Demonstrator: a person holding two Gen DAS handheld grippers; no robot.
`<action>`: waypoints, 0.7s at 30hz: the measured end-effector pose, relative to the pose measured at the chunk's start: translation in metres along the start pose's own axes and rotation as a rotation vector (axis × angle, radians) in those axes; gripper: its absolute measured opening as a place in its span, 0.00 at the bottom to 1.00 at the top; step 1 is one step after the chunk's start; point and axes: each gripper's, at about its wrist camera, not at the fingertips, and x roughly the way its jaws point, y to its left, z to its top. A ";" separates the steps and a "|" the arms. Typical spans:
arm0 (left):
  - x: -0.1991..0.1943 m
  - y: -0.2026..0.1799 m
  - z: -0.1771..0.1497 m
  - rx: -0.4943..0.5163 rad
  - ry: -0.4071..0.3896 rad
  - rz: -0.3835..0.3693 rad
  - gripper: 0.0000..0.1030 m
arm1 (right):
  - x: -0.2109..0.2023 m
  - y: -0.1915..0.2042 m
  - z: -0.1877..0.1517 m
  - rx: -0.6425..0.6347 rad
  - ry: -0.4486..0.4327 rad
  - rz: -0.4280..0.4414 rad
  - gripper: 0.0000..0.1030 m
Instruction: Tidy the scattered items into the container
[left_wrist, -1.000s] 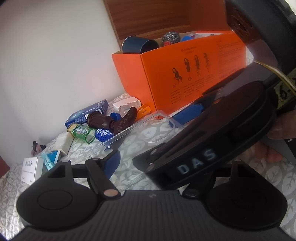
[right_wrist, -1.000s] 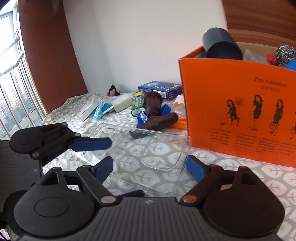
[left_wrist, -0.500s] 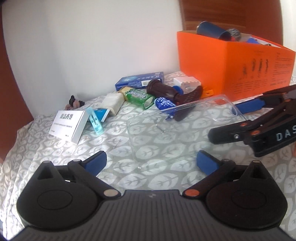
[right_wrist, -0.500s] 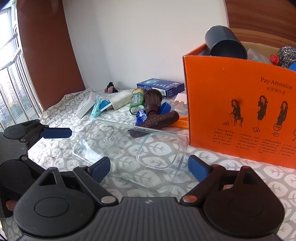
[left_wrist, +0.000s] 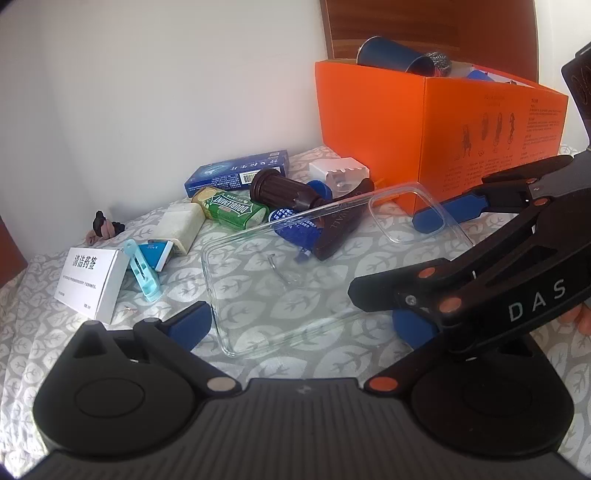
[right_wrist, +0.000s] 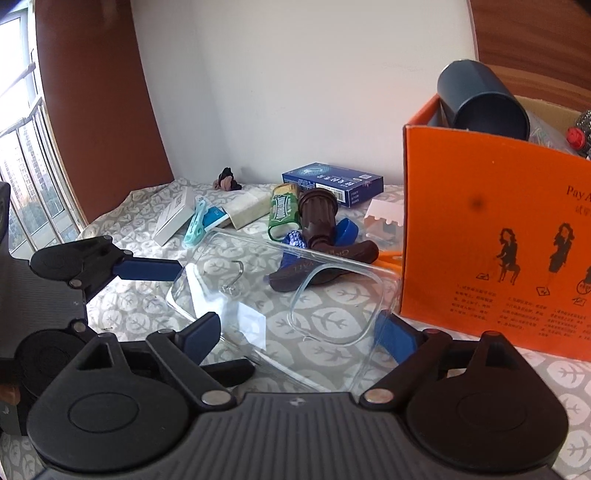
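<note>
Your right gripper (right_wrist: 299, 328) is spread wide around the near end of the clear phone case (right_wrist: 280, 306), blue pads at its two edges; whether they press on it you cannot tell. Your left gripper (left_wrist: 303, 325), whose jaws have just been opening, stands fully apart at the case's other end, holding nothing. The glossy case lies flat on the leaf-print cloth (right_wrist: 122, 229), lower centre. The orange cardboard box (right_wrist: 495, 251), right, reads "Pay". The green tin (left_wrist: 232, 209) reads "DOUBLEMINT".
</note>
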 end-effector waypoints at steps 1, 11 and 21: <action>-0.002 0.001 -0.001 -0.005 -0.008 -0.005 1.00 | 0.001 0.000 0.000 0.002 -0.002 0.002 0.90; -0.015 -0.010 0.000 0.023 -0.065 -0.023 0.81 | -0.008 0.008 0.005 -0.014 -0.027 0.026 0.87; -0.008 0.007 -0.002 0.057 -0.019 -0.008 0.99 | -0.015 -0.020 -0.006 0.086 0.013 -0.082 0.91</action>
